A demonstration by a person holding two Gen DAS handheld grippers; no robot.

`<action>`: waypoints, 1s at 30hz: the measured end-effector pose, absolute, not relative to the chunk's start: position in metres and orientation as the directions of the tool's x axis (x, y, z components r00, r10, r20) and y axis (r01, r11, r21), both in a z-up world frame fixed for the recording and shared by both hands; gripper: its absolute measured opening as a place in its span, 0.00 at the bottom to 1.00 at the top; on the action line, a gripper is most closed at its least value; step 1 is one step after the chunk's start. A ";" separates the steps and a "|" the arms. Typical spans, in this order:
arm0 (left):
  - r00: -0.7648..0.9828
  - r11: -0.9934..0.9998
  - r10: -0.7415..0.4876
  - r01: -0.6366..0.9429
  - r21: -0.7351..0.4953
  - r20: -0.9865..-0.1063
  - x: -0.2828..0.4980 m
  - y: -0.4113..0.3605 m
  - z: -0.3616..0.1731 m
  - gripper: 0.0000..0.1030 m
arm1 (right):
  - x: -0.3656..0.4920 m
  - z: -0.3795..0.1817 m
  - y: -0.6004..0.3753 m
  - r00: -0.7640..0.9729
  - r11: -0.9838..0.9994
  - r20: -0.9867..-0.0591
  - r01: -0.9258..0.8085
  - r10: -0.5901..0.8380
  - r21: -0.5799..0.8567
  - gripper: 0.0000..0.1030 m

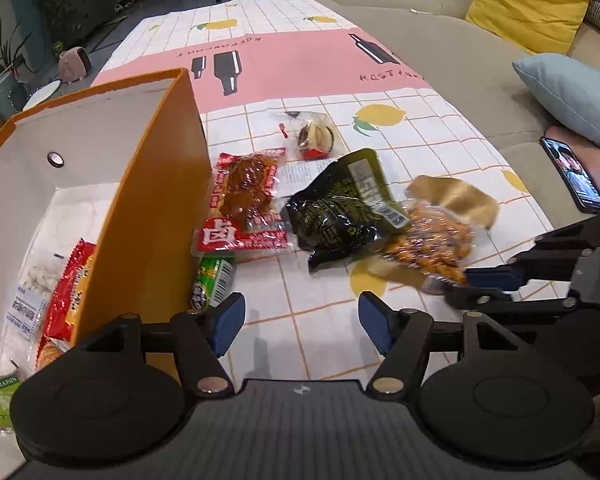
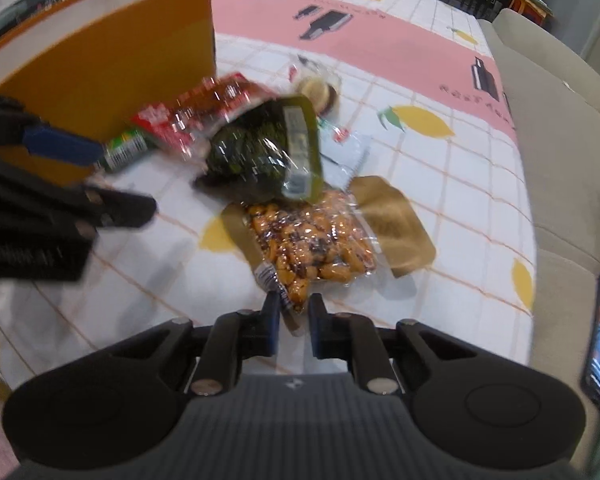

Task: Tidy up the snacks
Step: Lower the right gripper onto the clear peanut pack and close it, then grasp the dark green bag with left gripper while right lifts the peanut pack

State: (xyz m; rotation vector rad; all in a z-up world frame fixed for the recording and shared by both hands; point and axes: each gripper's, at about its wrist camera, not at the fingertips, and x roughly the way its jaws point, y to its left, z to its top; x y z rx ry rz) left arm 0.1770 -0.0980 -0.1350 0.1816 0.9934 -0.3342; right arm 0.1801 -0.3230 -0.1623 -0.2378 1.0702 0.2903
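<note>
My right gripper point(image 2: 294, 314) is shut on the near corner of a clear and gold peanut packet point(image 2: 308, 248) that lies on the tablecloth. In the left wrist view the same packet point(image 1: 432, 240) has the right gripper point(image 1: 466, 286) pinching its lower end. A black packet point(image 1: 340, 208) overlaps it, beside a red packet point(image 1: 246, 200). A green packet point(image 1: 214, 280) leans on the orange box point(image 1: 148, 200). My left gripper point(image 1: 302, 320) is open over bare cloth beside the box, with nothing between its fingers.
Several snacks lie inside the box, among them a red packet point(image 1: 70, 292). A small clear packet point(image 1: 314, 136) sits farther back on the table. A phone point(image 1: 576, 176) rests on the sofa to the right, near a blue cushion point(image 1: 572, 96) and a yellow one point(image 1: 528, 0).
</note>
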 end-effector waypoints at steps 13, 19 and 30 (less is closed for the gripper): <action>0.581 0.898 -0.213 0.434 0.077 -0.785 0.177 -0.117 -0.127 0.75 | 0.175 -0.140 -0.350 0.506 0.969 -0.851 -0.245 0.142 0.015 0.51; 0.587 0.869 -0.225 0.481 0.112 -0.778 0.196 -0.129 -0.129 0.75 | 0.200 -0.142 -0.376 0.523 0.984 -0.838 -0.013 0.156 0.175 0.64; 0.586 0.805 -0.199 0.555 0.211 -0.786 0.220 -0.145 -0.146 0.74 | 0.232 -0.159 -0.373 0.510 0.984 -0.848 0.025 0.141 0.178 0.64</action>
